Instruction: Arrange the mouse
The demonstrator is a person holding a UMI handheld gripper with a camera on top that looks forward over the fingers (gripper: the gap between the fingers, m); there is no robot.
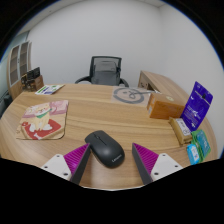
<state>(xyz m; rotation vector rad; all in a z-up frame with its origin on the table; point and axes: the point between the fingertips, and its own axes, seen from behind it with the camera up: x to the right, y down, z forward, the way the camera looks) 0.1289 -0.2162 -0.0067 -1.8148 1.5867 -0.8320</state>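
Note:
A black computer mouse (pixel 104 148) lies on the wooden desk (pixel 100 110), tilted with its front toward the far left. It rests between and just ahead of my fingers, nearer the left one. My gripper (pixel 111 160) is open, with gaps at both sides of the mouse. The magenta pads show on the left finger (pixel 77 157) and the right finger (pixel 146 158).
A patterned mouse mat (pixel 42 120) lies at the left. A black office chair (pixel 104 70) stands behind the desk. A wooden box (pixel 166 105), a purple package (pixel 197 104) and other small packs (pixel 196 146) sit at the right. Papers (pixel 47 90) lie far left.

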